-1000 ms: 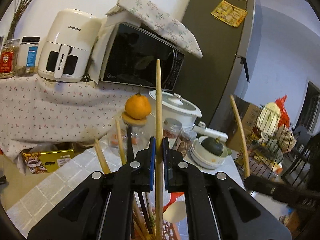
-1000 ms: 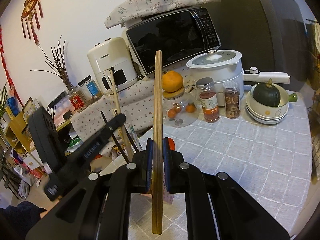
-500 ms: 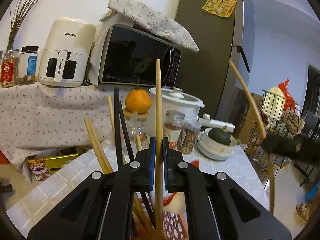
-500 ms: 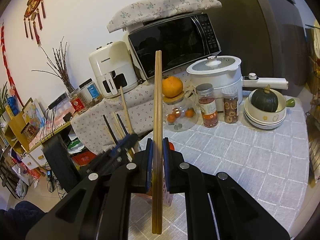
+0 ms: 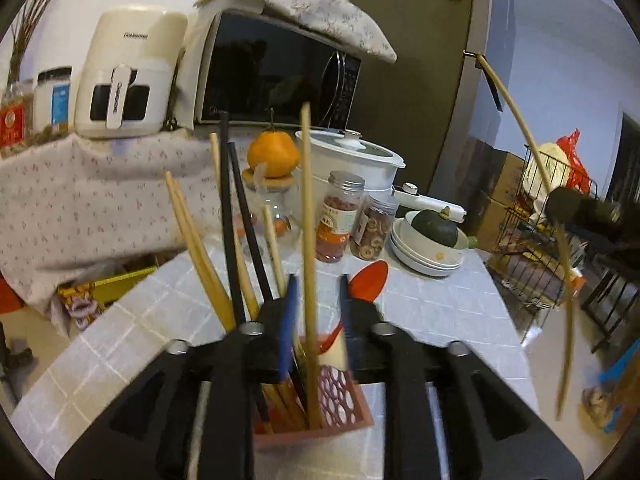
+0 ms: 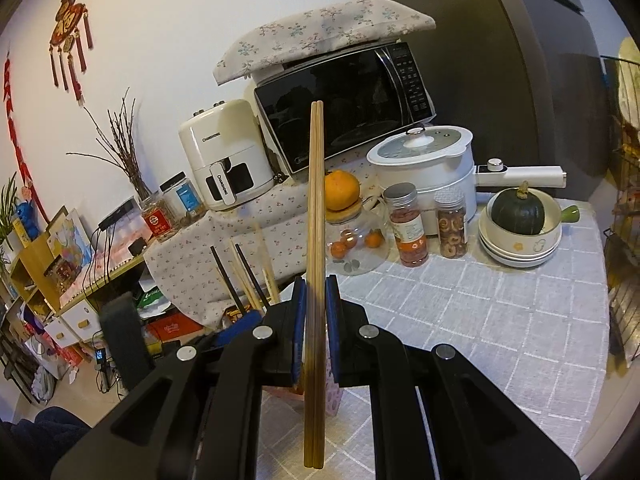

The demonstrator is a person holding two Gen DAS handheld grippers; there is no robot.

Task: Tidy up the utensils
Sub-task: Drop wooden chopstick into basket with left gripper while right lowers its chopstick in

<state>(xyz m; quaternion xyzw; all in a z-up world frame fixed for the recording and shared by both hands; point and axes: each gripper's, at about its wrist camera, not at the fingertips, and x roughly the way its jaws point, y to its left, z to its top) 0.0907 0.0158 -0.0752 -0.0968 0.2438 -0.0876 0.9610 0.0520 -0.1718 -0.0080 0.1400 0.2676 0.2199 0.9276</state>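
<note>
Left gripper: your fingers are standing parted around one wooden chopstick, which is sitting upright in the pink utensil holder among other sticks. Right gripper: you are clamping a chopstick pair upright above the table.

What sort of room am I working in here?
Most likely a home kitchen or dining corner: a microwave under a floral cover, an air fryer beside it, and an electric cooking pot on a cloth-covered table.
</note>
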